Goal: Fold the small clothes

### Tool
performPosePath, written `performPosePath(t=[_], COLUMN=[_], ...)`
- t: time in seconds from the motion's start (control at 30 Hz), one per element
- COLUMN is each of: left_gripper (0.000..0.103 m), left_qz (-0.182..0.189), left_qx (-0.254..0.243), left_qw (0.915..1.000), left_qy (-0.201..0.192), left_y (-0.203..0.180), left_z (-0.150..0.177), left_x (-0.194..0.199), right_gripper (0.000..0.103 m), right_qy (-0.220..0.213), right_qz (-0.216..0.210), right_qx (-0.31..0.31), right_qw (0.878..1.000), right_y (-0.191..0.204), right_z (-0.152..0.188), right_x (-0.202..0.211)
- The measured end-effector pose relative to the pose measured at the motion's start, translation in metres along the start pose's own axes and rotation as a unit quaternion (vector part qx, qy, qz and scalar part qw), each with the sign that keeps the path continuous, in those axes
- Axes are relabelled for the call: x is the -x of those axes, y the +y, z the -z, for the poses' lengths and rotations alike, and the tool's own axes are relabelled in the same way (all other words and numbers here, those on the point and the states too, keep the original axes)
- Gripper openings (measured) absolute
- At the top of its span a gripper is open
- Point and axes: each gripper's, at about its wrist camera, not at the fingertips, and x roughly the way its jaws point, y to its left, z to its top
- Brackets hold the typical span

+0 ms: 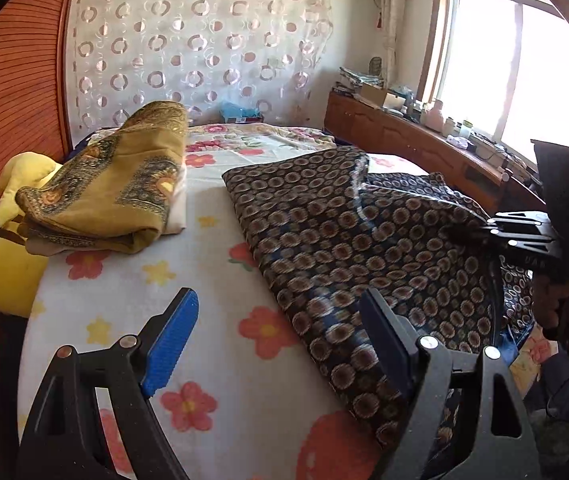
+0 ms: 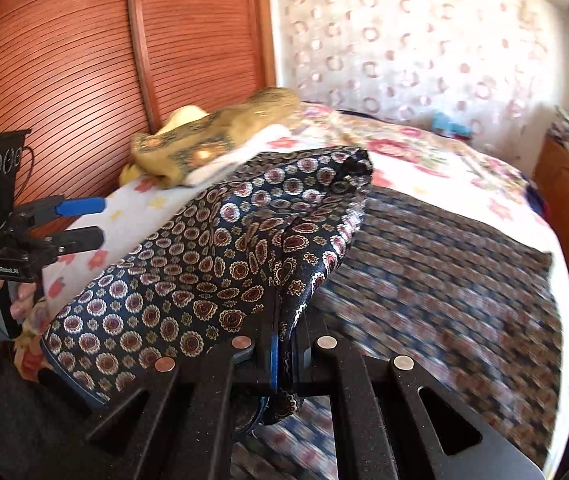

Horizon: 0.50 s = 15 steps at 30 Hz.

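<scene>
Where the louvred wooden wardrobe (image 1: 12,92) meets the wall hung with a circle-patterned curtain (image 1: 204,44), a bed (image 1: 220,312) under a white sheet with red and yellow flowers fills most of the room. A bright window (image 1: 512,72) stands on the far side, above a long wooden cabinet (image 1: 404,136) crowded with small boxes and bottles. Across the bed lies the dark patterned garment (image 1: 324,232), spread flat at its far end, with one part lifted and doubled over. Near the wardrobe rests a folded ochre cloth (image 1: 116,188) on something white, just beside a yellow pillow (image 1: 4,264). The right tongs (image 2: 282,356) are pressed together, pinching the garment's raised edge. The left tongs (image 1: 280,344) hang spread wide above the garment's near edge, gripping nothing.
</scene>
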Motion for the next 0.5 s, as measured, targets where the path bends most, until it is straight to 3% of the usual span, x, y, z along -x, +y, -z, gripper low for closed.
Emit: performPosePath(t=[0.3,0.5], left_gripper=[0.083,0.083], left_qz=[0.031,0.045], left_qx=[-0.039,-0.066], left_qw=[0.9987,0.9968], left_qy=[0.008,0.009], left_y=[-0.036,-0.058], left_z=[-0.013,-0.026], left_x=[-0.017,-0.032], right_gripper=[0.004,0.004], right_qy=[-0.002,-0.003], right_qz=[0.057,0.099], right_qx=[-0.049,-0.069], right_qw=[0.997,0.993], right_y=[-0.017,-0.022], right_z=[0.05,0.05], right_x=[0.05,0.064])
